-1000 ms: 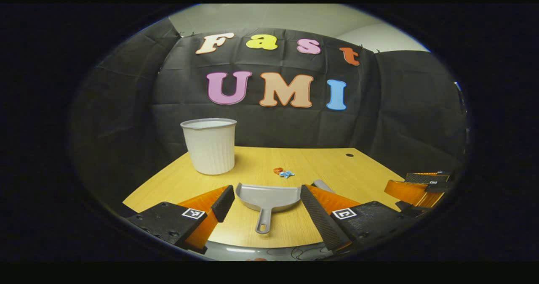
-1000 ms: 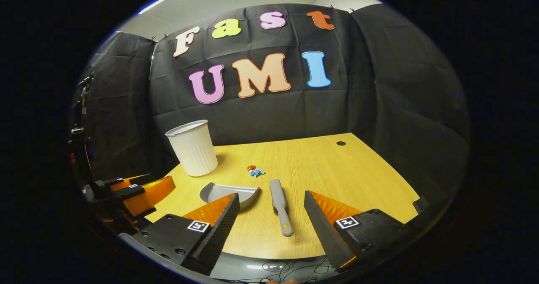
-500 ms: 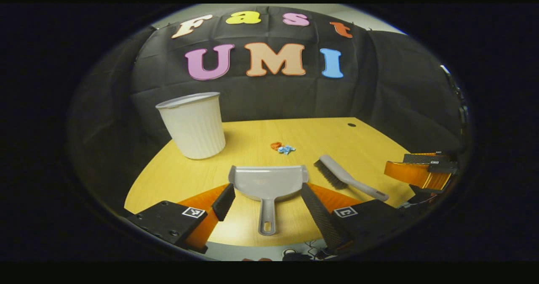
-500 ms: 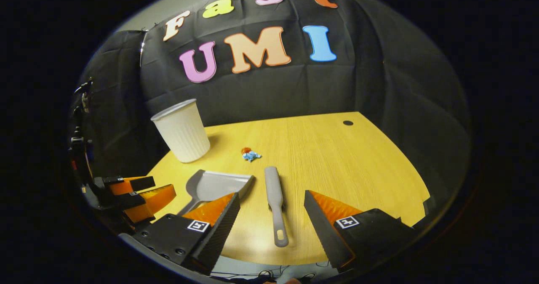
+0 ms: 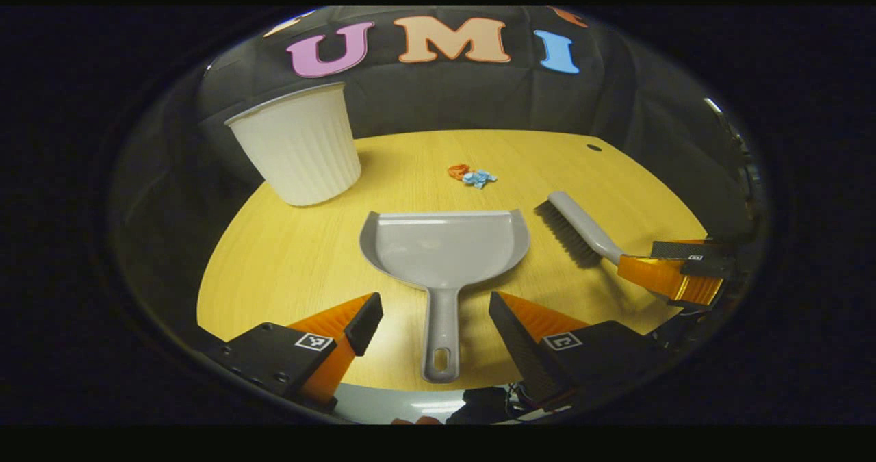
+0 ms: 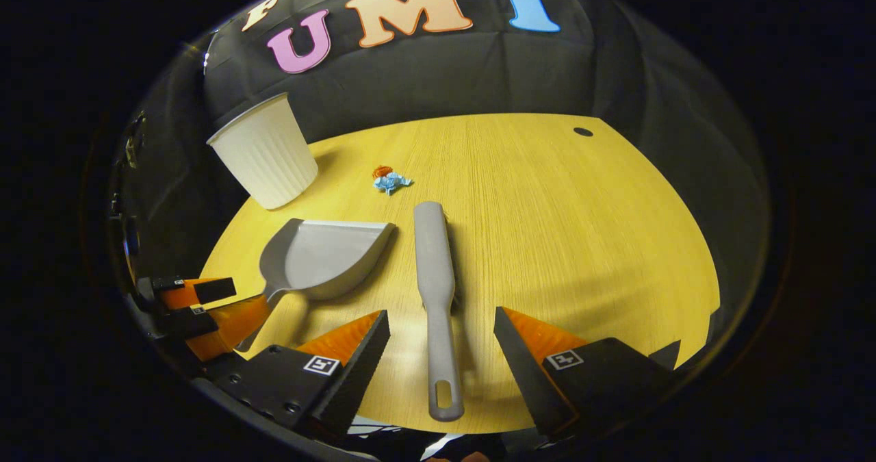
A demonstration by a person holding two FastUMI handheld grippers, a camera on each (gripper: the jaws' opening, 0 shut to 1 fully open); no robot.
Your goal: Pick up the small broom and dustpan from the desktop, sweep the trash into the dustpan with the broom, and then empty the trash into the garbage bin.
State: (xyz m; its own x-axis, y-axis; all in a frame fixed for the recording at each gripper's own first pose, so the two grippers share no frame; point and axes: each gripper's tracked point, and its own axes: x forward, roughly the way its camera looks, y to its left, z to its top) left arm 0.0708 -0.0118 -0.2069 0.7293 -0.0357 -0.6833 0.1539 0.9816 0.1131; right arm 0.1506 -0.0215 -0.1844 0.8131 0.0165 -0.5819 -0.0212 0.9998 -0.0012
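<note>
A grey dustpan (image 5: 445, 246) lies flat on the wooden desktop (image 5: 294, 257), its handle pointing toward me. My left gripper (image 5: 436, 315) is open, its fingers on either side of that handle, above it. The grey small broom (image 6: 435, 277) lies beside the dustpan (image 6: 321, 257), bristles hidden underneath. My right gripper (image 6: 441, 328) is open and straddles the broom's handle from above. Small orange and blue scraps of trash (image 5: 471, 174) sit beyond both tools. The white ribbed garbage bin (image 5: 294, 144) stands at the back left. The right gripper (image 5: 674, 270) also shows over the broom (image 5: 575, 226) handle.
The desktop's near edge runs just under both grippers, with cables below it. A small dark hole (image 6: 583, 132) marks the desktop's far right. Black cloth walls close in the back and sides. The left gripper (image 6: 198, 308) appears at the dustpan handle's end.
Both grippers have moved forward and tilted down over the desktop. The dustpan and broom handles now lie between their open fingers. Nothing on the desk has moved.
</note>
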